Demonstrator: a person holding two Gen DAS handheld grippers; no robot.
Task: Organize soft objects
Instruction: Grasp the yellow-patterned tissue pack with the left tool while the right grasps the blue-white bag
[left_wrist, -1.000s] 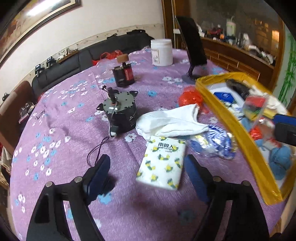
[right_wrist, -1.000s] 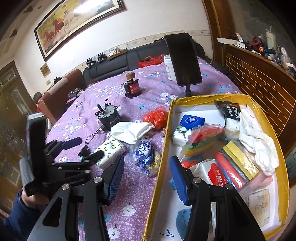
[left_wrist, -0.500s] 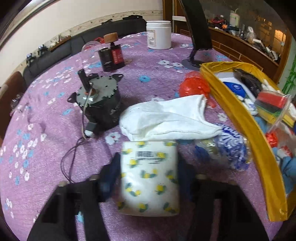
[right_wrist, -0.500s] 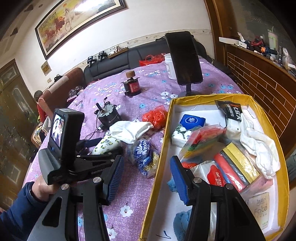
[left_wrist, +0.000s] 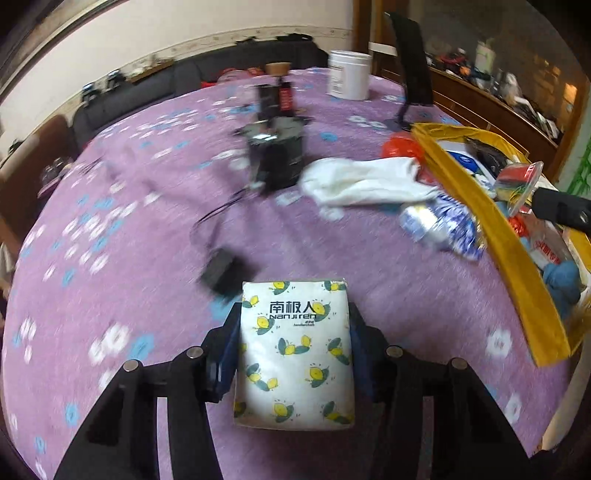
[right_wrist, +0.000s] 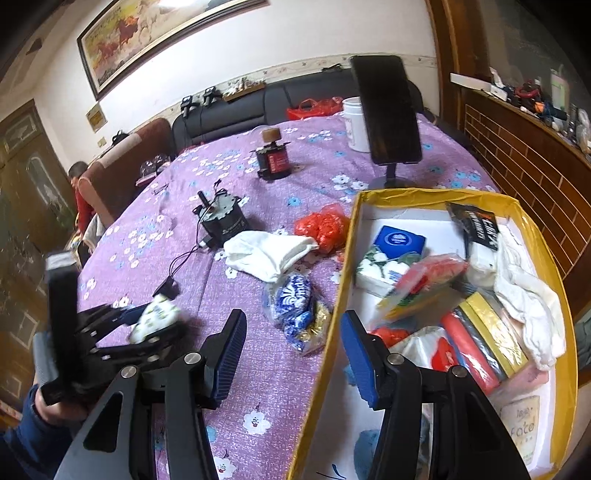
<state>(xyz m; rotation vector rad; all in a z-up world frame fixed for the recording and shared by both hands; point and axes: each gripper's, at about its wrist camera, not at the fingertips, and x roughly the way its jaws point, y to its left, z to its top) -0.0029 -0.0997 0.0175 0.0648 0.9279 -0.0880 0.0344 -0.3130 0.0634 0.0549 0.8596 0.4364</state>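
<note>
Looking along the left claw (left_wrist: 293, 345), a round counter (left_wrist: 147, 229) spreads out under a purple flowered cloth, with a dark sofa and pale wall behind. Its two blue pads are clamped on one tissue pack (left_wrist: 293, 350) printed with lemons, lifted above the cloth. Beyond lie one white cloth (left_wrist: 362, 181), one blue-and-white bag (left_wrist: 443, 225), one red bag (left_wrist: 400, 146), one black motor (left_wrist: 277, 158) and one white jar (left_wrist: 349, 79). The yellow box (left_wrist: 480, 221) stands at the right edge.

From the right wrist, a framed horse painting (right_wrist: 162, 40) hangs over the sofa (right_wrist: 258, 107). The right claw (right_wrist: 293, 352) hovers with its jaws wide apart and nothing between them, straddling the yellow box's (right_wrist: 334, 306) near wall. Left of it, the person's hand (right_wrist: 55, 402) raises the other claw (right_wrist: 147, 325) with the tissue pack (right_wrist: 155, 319) above the cloth. One phone stand (right_wrist: 388, 118) rises behind the box.
</note>
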